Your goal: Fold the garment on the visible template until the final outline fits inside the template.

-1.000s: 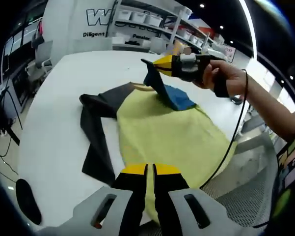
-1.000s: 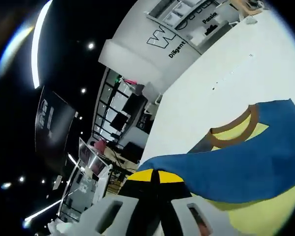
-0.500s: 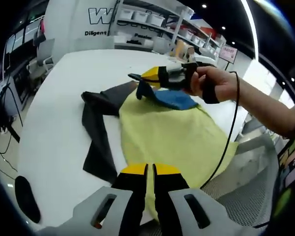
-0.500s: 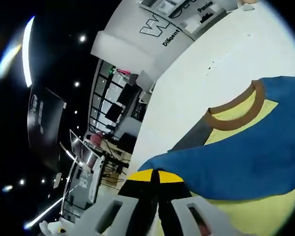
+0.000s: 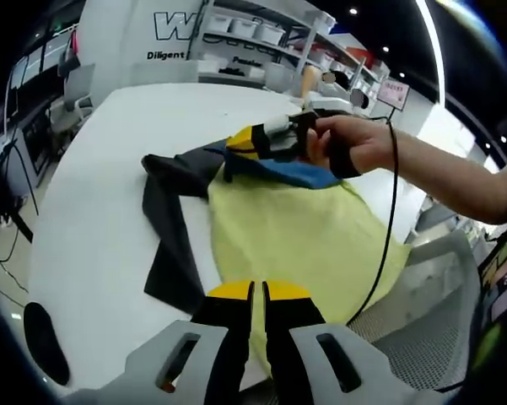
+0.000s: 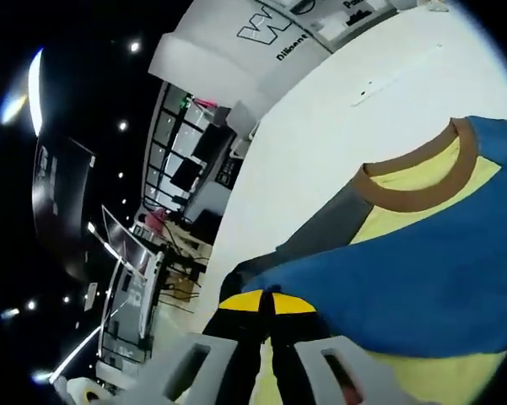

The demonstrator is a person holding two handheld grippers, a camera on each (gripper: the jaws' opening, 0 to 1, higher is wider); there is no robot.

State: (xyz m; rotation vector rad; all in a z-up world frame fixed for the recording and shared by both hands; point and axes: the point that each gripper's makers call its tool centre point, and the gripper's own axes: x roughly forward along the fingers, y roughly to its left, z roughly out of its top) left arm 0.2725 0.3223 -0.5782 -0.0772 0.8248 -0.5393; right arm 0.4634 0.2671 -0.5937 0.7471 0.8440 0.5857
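1. White table (image 5: 93, 211): bears the garment; spans most of the left gripper view and the upper right of the right gripper view.
2. Garment, a T-shirt (image 5: 304, 245) with yellow body, dark grey sleeve (image 5: 164, 245), blue sleeve (image 5: 299, 173) and brown collar (image 6: 409, 194): spread on the table, near hem reaching the table edge in the left gripper view. No template outline discernible in either view.
3. Change against the earlier frames: blue sleeve, lifted clear of the shirt a second ago, now lowered flat across the upper yellow body, toward the collar and dark sleeve. Right gripper (image 5: 240, 145) correspondingly brought down and left, close to the fabric.
4. Person's hand (image 5: 350, 143): grasps the right gripper; black cable trails from it across the shirt toward the near table edge.
5. Right gripper jaws: closed on the edge of the blue sleeve, as seen in the right gripper view, with blue cloth running out to the right from the yellow-tipped jaws (image 6: 266, 304).
6. Left gripper (image 5: 259, 291): jaws nearly together, narrow slit between, nothing held; poised above the near hem of the yellow body, contact with cloth not determinable.
7. Legible writing: "Diligent" (image 5: 167, 56) beneath large partial lettering beginning "W" on the white back wall; remaining text too small to read.
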